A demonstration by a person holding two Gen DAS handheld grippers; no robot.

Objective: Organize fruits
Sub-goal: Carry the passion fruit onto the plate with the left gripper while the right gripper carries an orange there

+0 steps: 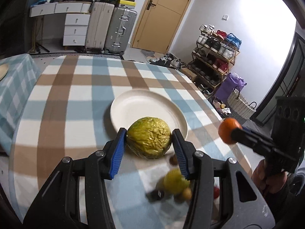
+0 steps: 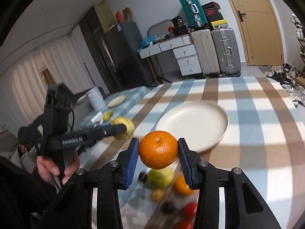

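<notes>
My left gripper (image 1: 149,136) is shut on a wrinkled yellow-green fruit (image 1: 149,137) and holds it above the near rim of a white plate (image 1: 141,103). My right gripper (image 2: 158,148) is shut on an orange (image 2: 158,149), held above the table short of the plate (image 2: 194,122). The orange (image 1: 227,130) and right gripper also show at the right of the left wrist view. The wrinkled fruit (image 2: 124,127) and left gripper show at the left of the right wrist view. Several loose fruits (image 2: 162,179) lie blurred on the checked tablecloth (image 1: 66,105) below both grippers.
A second table at the left holds a round mat (image 2: 116,100), a white can (image 2: 96,98) and a small green fruit (image 2: 107,115). Suitcases (image 1: 110,28), drawers and a door stand behind. A shoe rack (image 1: 215,57) and basket (image 1: 240,105) stand right of the table.
</notes>
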